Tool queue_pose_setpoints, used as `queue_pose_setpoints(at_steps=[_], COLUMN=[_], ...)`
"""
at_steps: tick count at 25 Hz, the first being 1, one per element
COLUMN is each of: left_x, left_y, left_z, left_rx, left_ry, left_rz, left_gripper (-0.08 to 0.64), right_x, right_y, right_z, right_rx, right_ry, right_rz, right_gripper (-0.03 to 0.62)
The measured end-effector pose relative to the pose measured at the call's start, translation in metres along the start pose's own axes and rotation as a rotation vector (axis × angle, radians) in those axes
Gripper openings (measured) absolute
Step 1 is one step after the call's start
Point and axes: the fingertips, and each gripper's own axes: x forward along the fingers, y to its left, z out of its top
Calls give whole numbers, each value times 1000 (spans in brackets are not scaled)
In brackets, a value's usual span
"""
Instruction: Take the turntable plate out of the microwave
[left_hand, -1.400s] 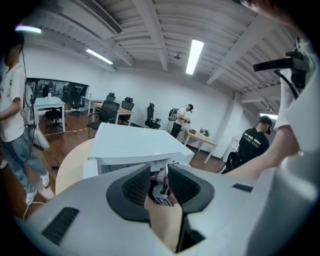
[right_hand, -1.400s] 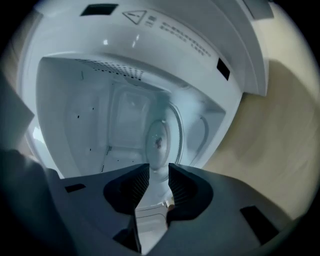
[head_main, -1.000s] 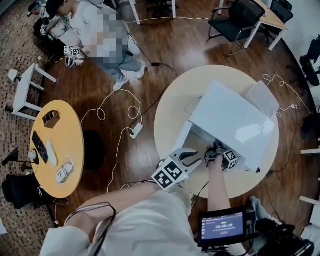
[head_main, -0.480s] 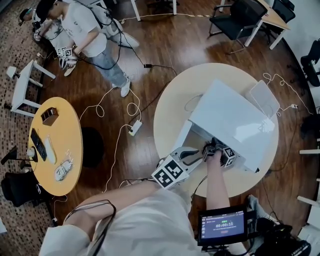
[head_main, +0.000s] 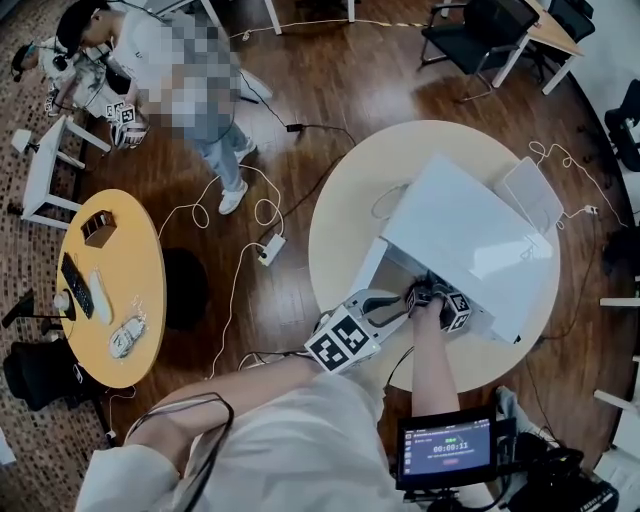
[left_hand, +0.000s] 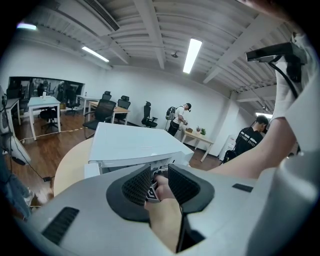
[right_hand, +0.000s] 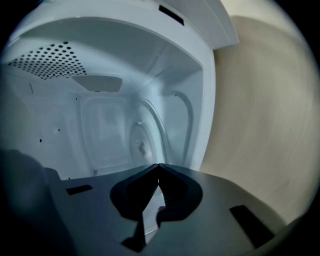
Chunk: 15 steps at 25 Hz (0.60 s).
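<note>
The white microwave (head_main: 470, 235) stands on a round table with its door (head_main: 365, 275) swung open to the left. My right gripper (head_main: 432, 292) reaches into the cavity. In the right gripper view the clear glass turntable plate (right_hand: 142, 142) lies ahead, and its near rim runs into the right gripper (right_hand: 159, 166), whose jaws are closing tip to tip on that rim. My left gripper (head_main: 395, 303) waits just outside the opening. In its own view the left gripper (left_hand: 159, 175) is partly open with nothing held. The right hand (left_hand: 162, 195) shows through the gap, in front of the microwave (left_hand: 130, 142).
The cream round table (head_main: 340, 230) also carries a flat white item (head_main: 528, 195) behind the microwave. A power strip (head_main: 270, 262) and cables lie on the wood floor. A yellow side table (head_main: 110, 290) stands at the left, a person (head_main: 180, 70) beyond it, and a small screen (head_main: 447, 447) below my right arm.
My right hand has edged slightly further into the microwave opening. The left gripper has stayed put. The person in the background has shifted to the left.
</note>
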Motion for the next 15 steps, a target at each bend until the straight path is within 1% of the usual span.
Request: queue_pose_setpoints(at_steps=[3, 5, 7, 10, 13, 15], left_x=[-2, -2, -2, -6, -12, -11], left_y=[4, 6, 8, 9, 6, 4], left_z=[-1, -1, -1, -3, -6, -6], left_rx=[-1, -3, -7, -15, -11, -6], left_ry=[2, 2, 2, -2, -5, -5], left_rz=[4, 6, 6, 1, -9, -16], left_gripper=[97, 97, 97, 97, 97, 97], right_x=[0, -4, -10, -15, -19, -20], right_y=[3, 4, 5, 7, 11, 10], right_z=[1, 8, 15, 17, 11, 12], right_rx=[-35, -88, -126, -145, -125, -134], right_ry=[-6, -36, -78, -133, -167, -174], right_rz=[-7, -24, -18, 13, 50, 35], right_gripper=[8, 8, 11, 81, 165, 167])
